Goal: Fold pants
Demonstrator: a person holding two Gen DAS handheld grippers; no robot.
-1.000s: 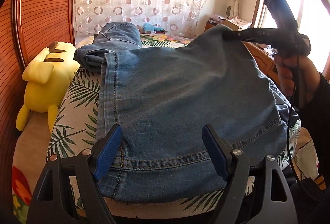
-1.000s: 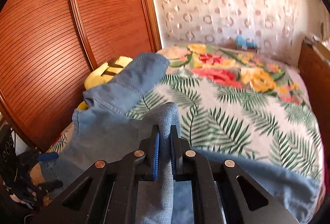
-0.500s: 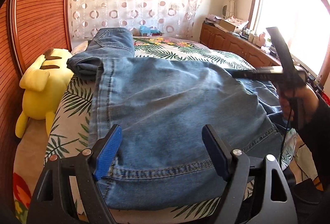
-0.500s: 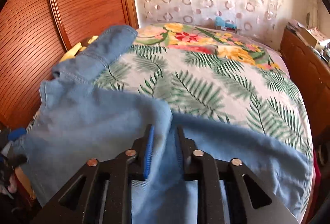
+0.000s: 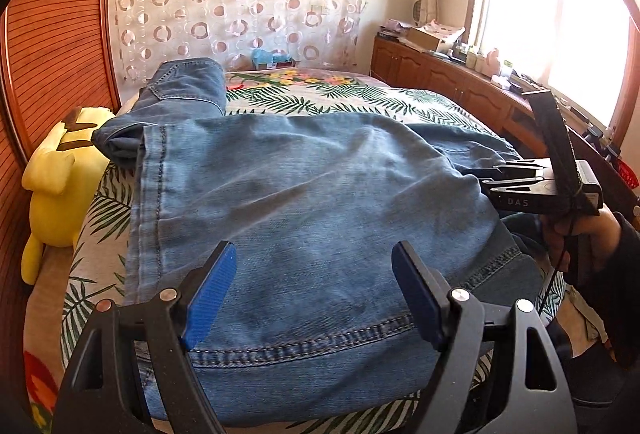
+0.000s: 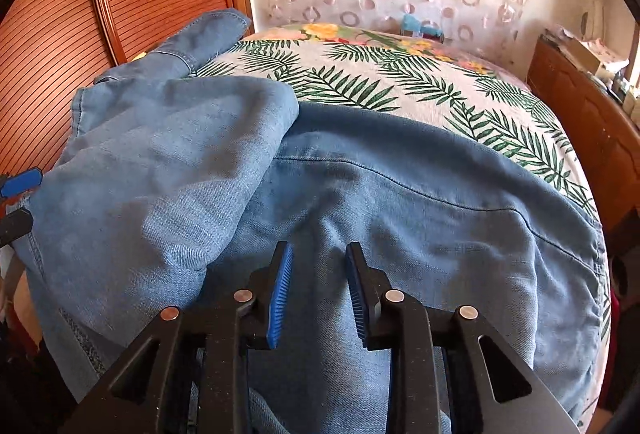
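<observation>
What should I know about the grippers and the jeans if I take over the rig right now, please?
Left hand-held gripper: open, empty, jaws wide over the hem end of the jeans.
Right hand-held gripper: open, holding nothing, over the denim.
The jeans lie across the bed, near its front edge; one section is folded over onto the rest, and another part trails toward the yellow plush toy.
Done: a first fold.
Left: probably smooth it, bring in the trailing part, fold again.
</observation>
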